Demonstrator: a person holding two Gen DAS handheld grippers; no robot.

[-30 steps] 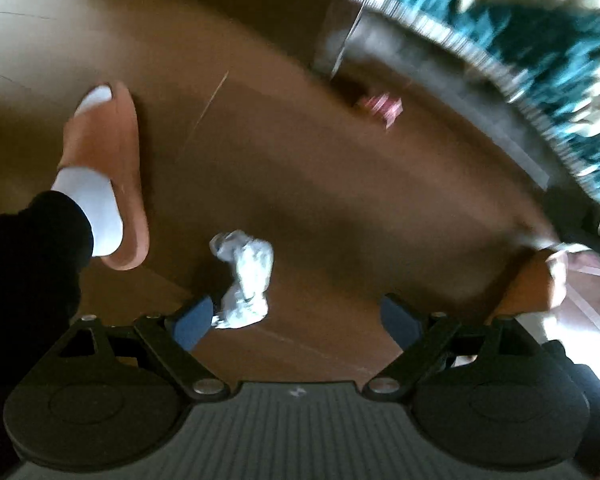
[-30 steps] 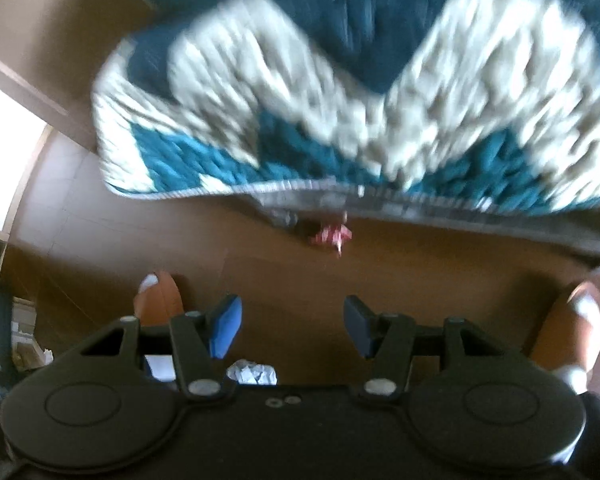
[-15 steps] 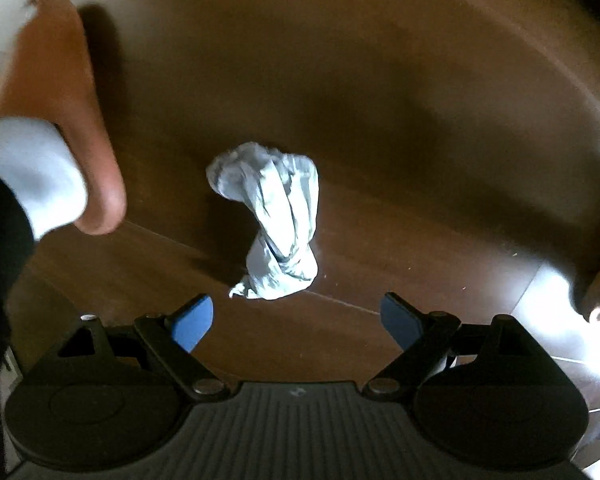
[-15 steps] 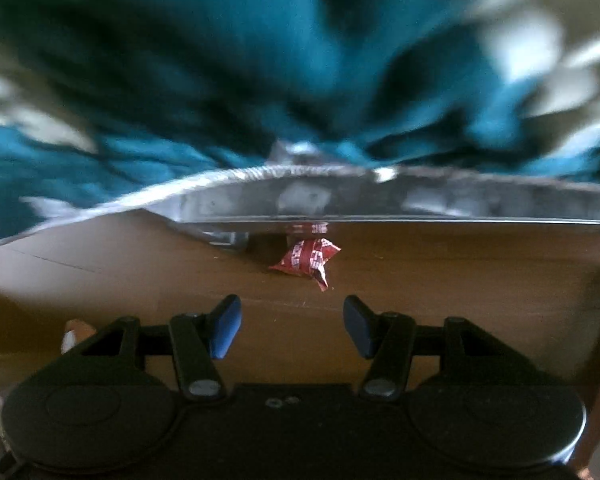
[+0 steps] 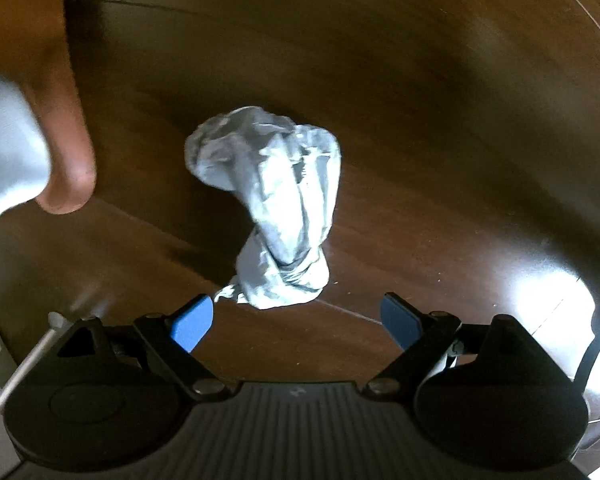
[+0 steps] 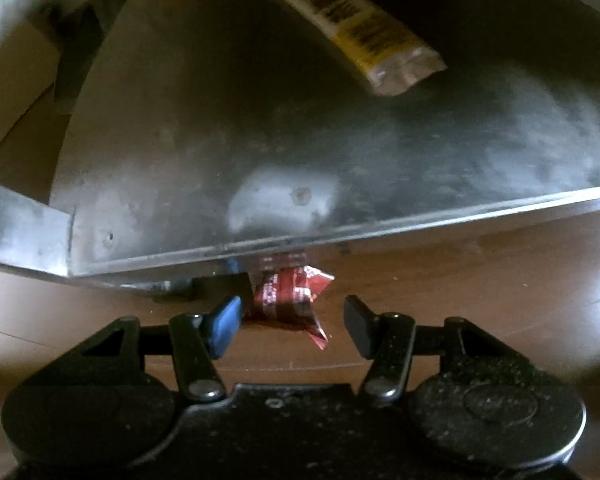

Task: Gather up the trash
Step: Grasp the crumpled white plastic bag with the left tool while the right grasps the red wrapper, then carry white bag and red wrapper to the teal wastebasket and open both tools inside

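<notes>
White crumpled tissue now lies closer, just ahead of the open left gripper. The red wrapper has come between the open right gripper's fingertips, on the floor.

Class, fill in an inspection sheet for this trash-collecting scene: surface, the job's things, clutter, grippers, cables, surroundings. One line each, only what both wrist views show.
Surface: dark brown wood floor, glare patch at right.
Job's things: crumpled white tissue on the floor ahead of the left gripper; crumpled red wrapper on the floor at the metal edge, just ahead of the right gripper.
Clutter: yellow-and-white tube lying on the grey metal sheet.
Grippers: both have jaws open, nothing held.
Cables: a dark cord at the left view's right edge.
Surroundings: orange slipper and white sock beside the tissue.
</notes>
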